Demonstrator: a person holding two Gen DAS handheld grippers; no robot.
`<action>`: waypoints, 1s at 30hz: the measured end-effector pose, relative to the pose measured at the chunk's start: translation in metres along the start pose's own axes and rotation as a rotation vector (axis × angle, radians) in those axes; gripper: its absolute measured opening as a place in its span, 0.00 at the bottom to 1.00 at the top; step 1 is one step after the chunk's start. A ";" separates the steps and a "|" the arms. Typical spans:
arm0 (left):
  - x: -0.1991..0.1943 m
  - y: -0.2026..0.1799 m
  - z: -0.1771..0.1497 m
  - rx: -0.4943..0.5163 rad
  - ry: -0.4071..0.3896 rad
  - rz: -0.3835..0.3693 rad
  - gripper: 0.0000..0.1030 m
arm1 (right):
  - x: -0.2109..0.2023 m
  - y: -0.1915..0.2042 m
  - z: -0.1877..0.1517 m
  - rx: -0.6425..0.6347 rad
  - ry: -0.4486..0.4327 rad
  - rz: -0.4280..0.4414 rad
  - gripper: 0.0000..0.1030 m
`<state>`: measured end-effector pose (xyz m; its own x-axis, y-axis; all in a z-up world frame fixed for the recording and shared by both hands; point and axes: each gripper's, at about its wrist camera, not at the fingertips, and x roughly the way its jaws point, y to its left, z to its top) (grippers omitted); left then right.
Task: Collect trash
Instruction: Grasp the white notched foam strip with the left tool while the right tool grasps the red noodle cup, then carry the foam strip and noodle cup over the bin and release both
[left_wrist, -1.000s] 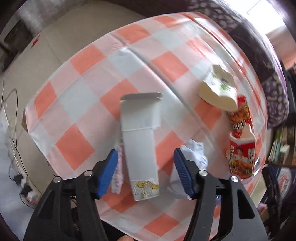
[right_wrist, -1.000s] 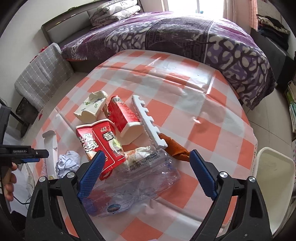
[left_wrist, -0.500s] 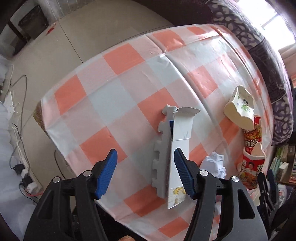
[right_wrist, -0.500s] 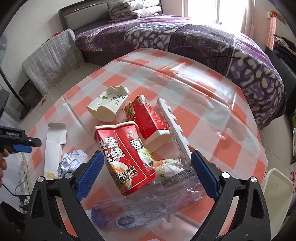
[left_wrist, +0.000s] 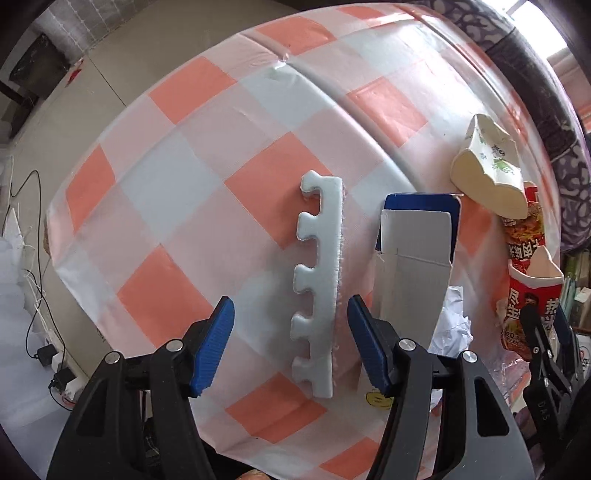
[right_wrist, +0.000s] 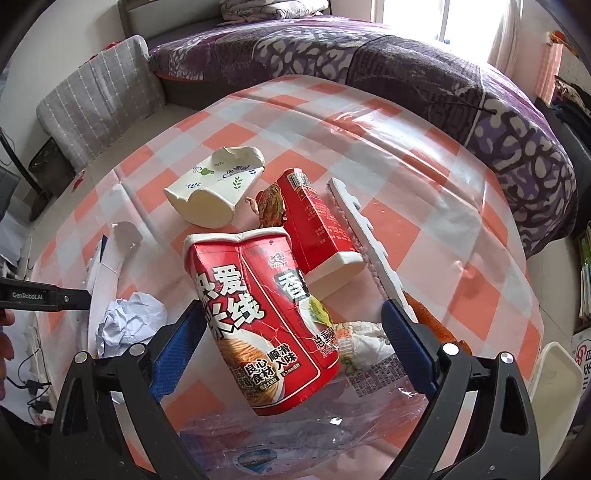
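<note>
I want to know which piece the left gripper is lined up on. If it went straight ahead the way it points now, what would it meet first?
Most likely the white foam comb strip: it lies lengthwise between the open left gripper fingers. The flattened white carton sits just outside, to the right. Height above the cloth is unclear.

1. Our left gripper (left_wrist: 288, 343) has black angular plastic arms, each ending in a ribbed blue pad.
2. Silver round screws sit at the arm joints.
3. Our right gripper (right_wrist: 291, 350) matches it: black frame, blue pads (right_wrist: 404, 350), silver screws.
4. White "GenRobot.AI" lettering marks the left gripper's side.
</note>
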<state>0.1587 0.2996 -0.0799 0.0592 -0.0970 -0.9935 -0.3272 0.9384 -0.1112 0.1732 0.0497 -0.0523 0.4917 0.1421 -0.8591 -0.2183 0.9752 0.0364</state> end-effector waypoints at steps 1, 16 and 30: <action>0.005 -0.001 0.001 -0.005 0.013 -0.019 0.61 | 0.003 0.000 0.001 0.001 0.009 0.001 0.89; -0.037 -0.033 0.010 0.001 -0.215 -0.018 0.22 | -0.013 -0.020 0.014 0.143 -0.057 0.130 0.47; -0.114 -0.113 -0.024 0.052 -0.576 -0.132 0.22 | -0.089 -0.082 0.007 0.334 -0.257 0.077 0.48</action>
<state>0.1659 0.1966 0.0455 0.6032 -0.0323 -0.7970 -0.2362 0.9471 -0.2172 0.1533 -0.0423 0.0250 0.6879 0.2134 -0.6937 0.0017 0.9553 0.2955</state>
